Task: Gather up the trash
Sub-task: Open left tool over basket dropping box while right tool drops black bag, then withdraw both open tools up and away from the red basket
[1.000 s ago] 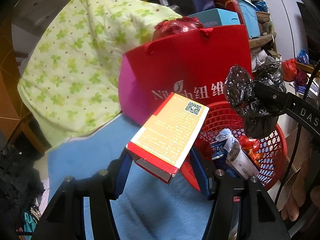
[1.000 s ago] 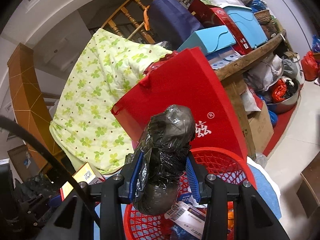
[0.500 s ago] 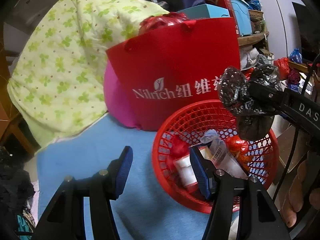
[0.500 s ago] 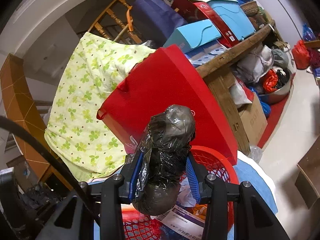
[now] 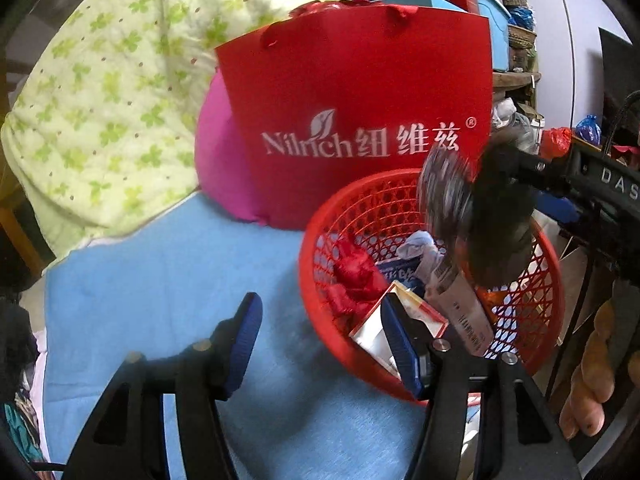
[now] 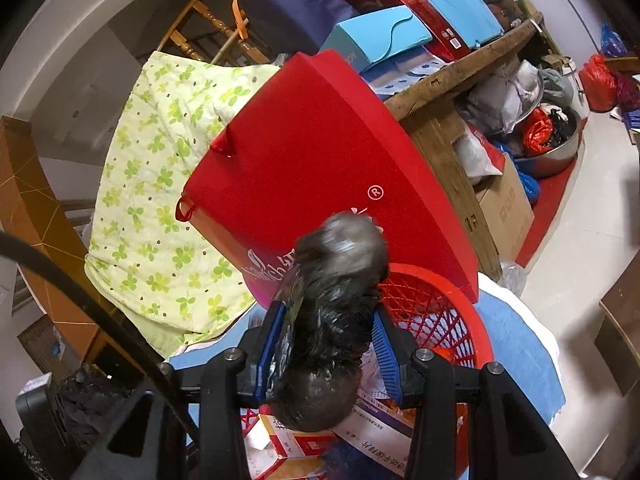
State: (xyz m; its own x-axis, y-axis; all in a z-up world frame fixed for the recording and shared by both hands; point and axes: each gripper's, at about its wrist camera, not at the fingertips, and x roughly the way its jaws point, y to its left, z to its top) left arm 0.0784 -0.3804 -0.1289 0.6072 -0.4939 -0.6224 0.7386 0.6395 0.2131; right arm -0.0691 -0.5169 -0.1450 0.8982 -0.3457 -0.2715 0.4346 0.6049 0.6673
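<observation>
- My right claw is clamped on a crumpled black plastic bag, one blue pad against each flank.
- The bag's long axis runs upright between my pads, one bulge above them and a heavier one hanging below.
- The red mesh basket sits directly beneath that lower bulge; in the left wrist view the bag hangs over the basket's far half, inside its rim line.
- The bag is blurred in both views, so I cannot tell whether its underside touches the contents.
- My left claw stands open and holds nothing, its near pad just over the basket's front rim.
- Already in the basket: an orange and white carton, a white printed box and red crumpled wrapping.
- The basket rests on a blue cloth, in front of a red paper gift bag.
- Judgement: my right claw is the working one; the drop is straight down, so spreading the pads should suffice.
- Risk: thin plastic may cling to a pad.
</observation>
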